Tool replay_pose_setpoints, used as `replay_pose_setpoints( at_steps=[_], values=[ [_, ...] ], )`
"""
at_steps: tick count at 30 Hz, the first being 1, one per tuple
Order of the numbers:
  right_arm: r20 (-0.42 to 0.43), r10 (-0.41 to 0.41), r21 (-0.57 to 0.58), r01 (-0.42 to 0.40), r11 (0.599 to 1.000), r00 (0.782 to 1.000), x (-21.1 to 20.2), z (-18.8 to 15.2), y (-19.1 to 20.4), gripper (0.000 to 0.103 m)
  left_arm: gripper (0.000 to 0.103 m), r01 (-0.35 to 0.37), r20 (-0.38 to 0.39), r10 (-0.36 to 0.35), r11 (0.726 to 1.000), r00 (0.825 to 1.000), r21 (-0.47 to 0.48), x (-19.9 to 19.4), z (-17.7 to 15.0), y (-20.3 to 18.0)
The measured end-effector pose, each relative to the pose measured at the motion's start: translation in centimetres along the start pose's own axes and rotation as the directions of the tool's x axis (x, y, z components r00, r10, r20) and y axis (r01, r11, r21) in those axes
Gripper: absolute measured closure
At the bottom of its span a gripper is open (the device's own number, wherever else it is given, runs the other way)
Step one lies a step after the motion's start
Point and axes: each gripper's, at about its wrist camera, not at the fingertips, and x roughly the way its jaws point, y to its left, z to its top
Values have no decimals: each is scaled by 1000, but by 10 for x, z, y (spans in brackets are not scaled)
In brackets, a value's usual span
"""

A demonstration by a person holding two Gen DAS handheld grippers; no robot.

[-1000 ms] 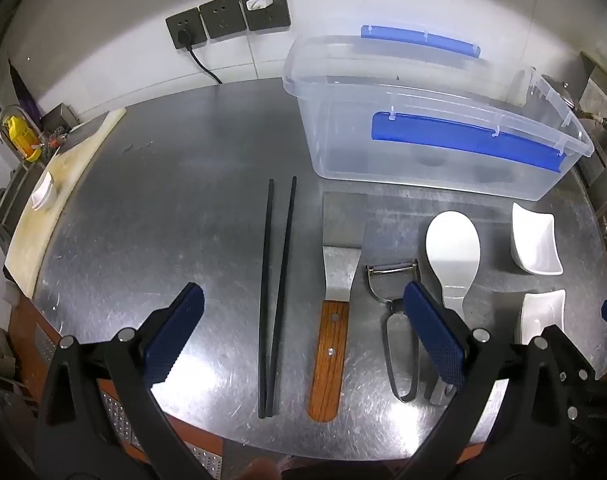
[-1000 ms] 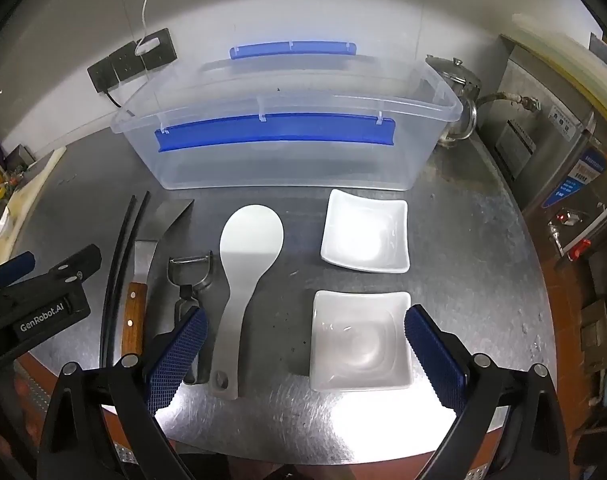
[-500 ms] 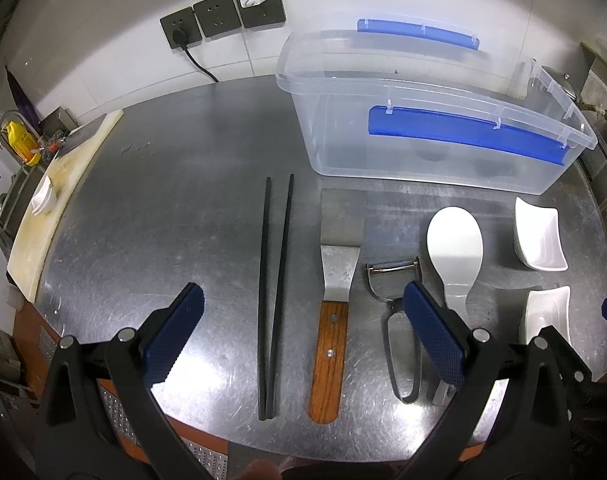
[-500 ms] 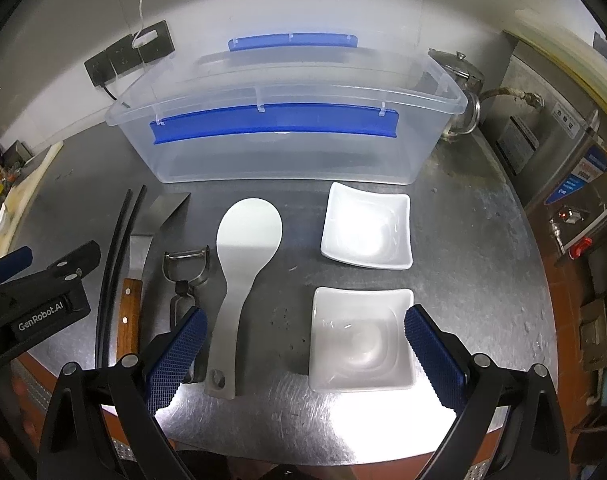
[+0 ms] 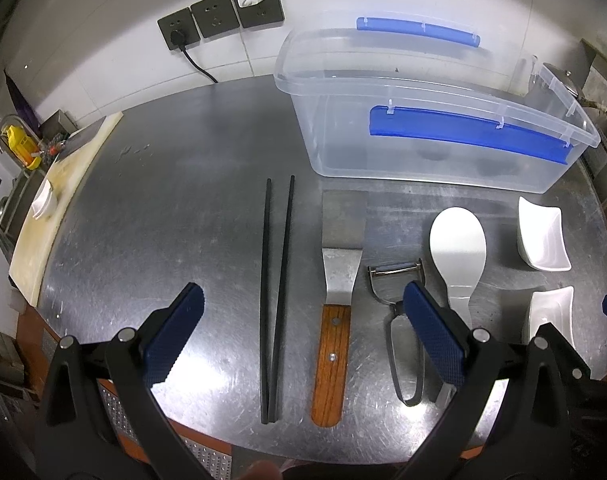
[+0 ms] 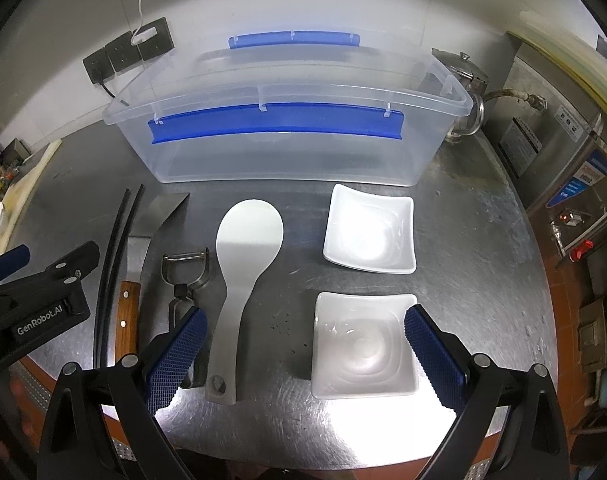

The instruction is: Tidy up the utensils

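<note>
A clear plastic bin (image 5: 423, 92) with blue handles stands at the back of the steel table; it also shows in the right wrist view (image 6: 287, 136). In front lie black chopsticks (image 5: 275, 280), a wood-handled spatula (image 5: 335, 312), a metal peeler (image 5: 399, 320), a white rice paddle (image 6: 243, 272) and two square white dishes (image 6: 369, 234) (image 6: 363, 346). My left gripper (image 5: 303, 340) is open and empty above the chopsticks and spatula handle. My right gripper (image 6: 303, 356) is open and empty above the paddle handle and the nearer dish.
A cutting board (image 5: 59, 200) with a small white dish lies at the table's left edge. Wall sockets (image 5: 219, 20) with a cable sit behind. A kettle (image 6: 463, 76) and metal appliances (image 6: 563, 152) stand at the right. The table's front edge is close below both grippers.
Both grippers have drifted slightly; the bin and utensils sit a little nearer and lower in view. Nothing was taken hold of.
</note>
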Motion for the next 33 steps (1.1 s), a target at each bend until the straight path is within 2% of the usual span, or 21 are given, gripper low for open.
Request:
replay_pose_setpoints(
  at_steps=[33],
  values=[
    [-9, -12, 6, 12, 1000, 1000, 1, -3, -3, 5, 7, 4, -2, -4, 1000, 1000, 12, -2, -3, -6]
  ],
)
